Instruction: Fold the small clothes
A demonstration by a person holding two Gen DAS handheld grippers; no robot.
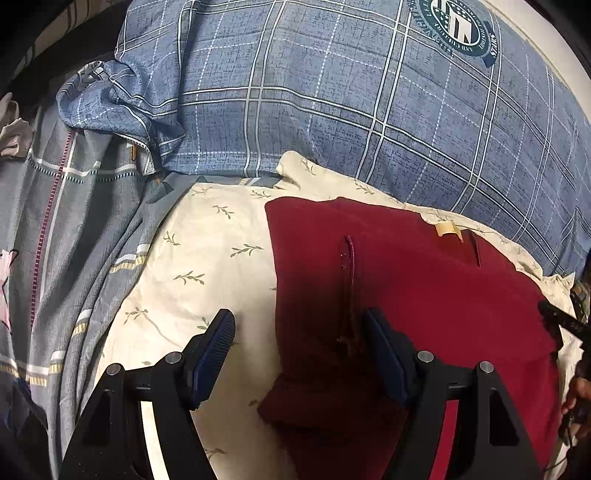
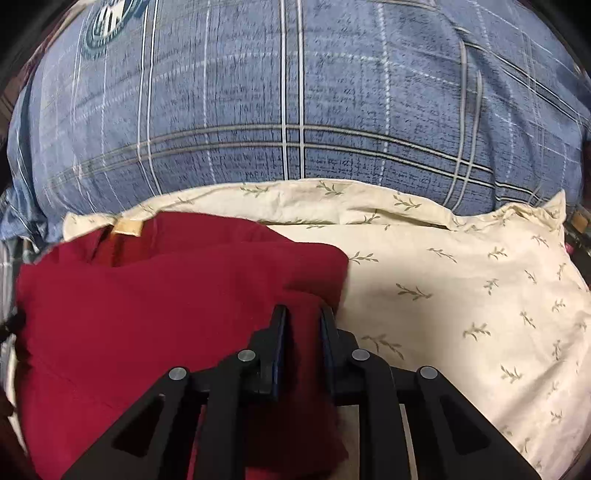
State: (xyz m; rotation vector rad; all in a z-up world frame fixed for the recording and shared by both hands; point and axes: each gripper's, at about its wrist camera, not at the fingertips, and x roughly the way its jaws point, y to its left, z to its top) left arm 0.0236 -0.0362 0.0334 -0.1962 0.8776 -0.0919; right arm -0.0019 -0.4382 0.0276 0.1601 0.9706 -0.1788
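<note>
Right wrist view: red garment point(image 2: 147, 314) lying on cream leaf-print pillow point(image 2: 461, 295), right tool point(image 2: 303, 314) clamped on a bunched fold of the red cloth near its right edge, cloth filling the narrow gap between the two blue pads. Tan label point(image 2: 127, 226) at the garment's far edge, ahead and left of the tool. Bare cream pillow to the right of the tool. Blue plaid pillow point(image 2: 295, 110) beyond, far side, round emblem point(image 2: 107, 22) on it at upper left. Slight blur on the red cloth.

Left wrist view: same red garment point(image 1: 424, 295) ahead of and under left tool point(image 1: 299, 325), pads spread wide apart, nothing pressed between them. Left pad over bare cream pillow point(image 1: 207, 266), right pad over the red cloth, garment's left edge running between the two pads. Vertical seam or crease point(image 1: 349, 280) in the cloth just ahead of the right pad. Tan label point(image 1: 447, 229) further ahead, right of the tool. Blue plaid pillow point(image 1: 369, 110) beyond with round emblem point(image 1: 456, 27) at top right. Grey striped bedsheet point(image 1: 74, 240) rumpled to the left of the tool. Black part of the other tool point(image 1: 561, 319) at the garment's right edge; cannot tell its pads from here.
</note>
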